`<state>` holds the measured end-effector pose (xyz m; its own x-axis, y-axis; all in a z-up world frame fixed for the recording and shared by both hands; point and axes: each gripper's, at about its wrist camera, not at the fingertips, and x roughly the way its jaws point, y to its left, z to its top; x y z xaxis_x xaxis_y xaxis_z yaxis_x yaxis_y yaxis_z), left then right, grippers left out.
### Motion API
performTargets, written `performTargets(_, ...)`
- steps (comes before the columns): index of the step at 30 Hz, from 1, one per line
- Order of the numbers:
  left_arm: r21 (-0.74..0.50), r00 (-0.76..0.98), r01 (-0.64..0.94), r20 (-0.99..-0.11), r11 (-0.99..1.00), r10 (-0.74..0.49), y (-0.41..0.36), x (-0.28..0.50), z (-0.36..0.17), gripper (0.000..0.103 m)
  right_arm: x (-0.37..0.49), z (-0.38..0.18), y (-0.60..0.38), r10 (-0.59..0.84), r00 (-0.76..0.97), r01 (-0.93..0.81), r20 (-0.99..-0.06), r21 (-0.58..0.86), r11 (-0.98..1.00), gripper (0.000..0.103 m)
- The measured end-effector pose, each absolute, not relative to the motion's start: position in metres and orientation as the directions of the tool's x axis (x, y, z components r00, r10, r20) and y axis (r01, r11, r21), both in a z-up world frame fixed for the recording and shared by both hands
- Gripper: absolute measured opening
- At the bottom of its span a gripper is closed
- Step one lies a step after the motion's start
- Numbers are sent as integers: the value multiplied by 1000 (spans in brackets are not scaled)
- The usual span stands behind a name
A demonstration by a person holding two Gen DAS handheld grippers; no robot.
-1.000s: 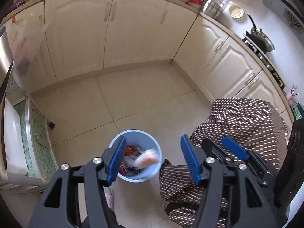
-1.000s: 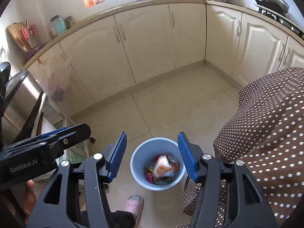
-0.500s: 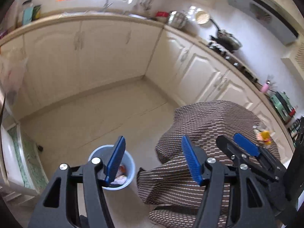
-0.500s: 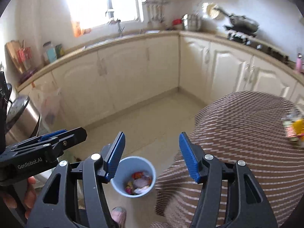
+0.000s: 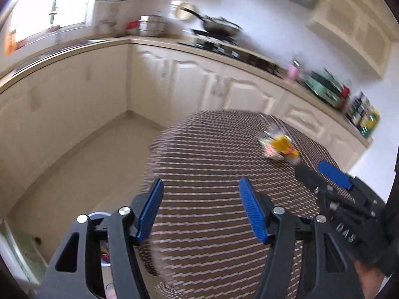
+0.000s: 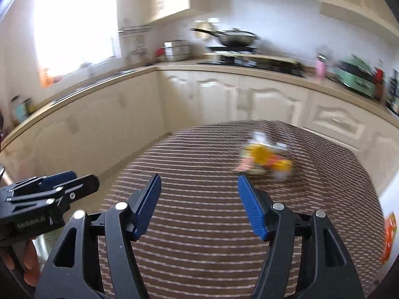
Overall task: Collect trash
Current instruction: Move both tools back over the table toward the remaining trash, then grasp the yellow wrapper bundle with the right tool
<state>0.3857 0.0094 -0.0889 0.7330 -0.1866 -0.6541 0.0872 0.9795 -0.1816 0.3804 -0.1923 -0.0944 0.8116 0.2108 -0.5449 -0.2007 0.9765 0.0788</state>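
Both grippers, left [image 5: 199,209] and right [image 6: 198,205], are gaping empty, the right opening. Blurred wrappers [image 6: 265,160] are risking a mistimed grab.

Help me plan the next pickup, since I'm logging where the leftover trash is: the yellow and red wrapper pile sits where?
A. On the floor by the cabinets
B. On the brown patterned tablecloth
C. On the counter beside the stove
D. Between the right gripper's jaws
B: the wrapper pile lies on the brown patterned tablecloth, ahead of the right gripper, whose jaws are opening with nothing between them.
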Motion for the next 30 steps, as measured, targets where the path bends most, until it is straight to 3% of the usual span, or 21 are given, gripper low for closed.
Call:
performTargets(8,-153,647,227,-714,962,-266,-82,444,-116,62,431,-119,-281,114,763,-76,-636,86,993,61)
performTargets(20,-174,589,243,-755,954,-288,-109,513,-151,62,514,-159,-288,168,680,-123,-714,115,986,61)
performTargets(21,-175,587,245,-756,954,-289,-110,516,-153,62,519,-162,-289,183,670,-133,-719,127,983,60)
performTargets(22,-175,584,249,-757,952,-292,-112,519,-155,62,523,-165,-289,204,657,-143,-726,146,979,48)
performTargets(25,-178,574,260,-762,949,-300,-117,527,-162,62,524,-166,-295,220,653,-145,-725,166,975,40)
performTargets(30,-199,568,278,-754,940,-328,-133,543,-168,62,511,-157,-312,190,691,-95,-698,173,980,40)
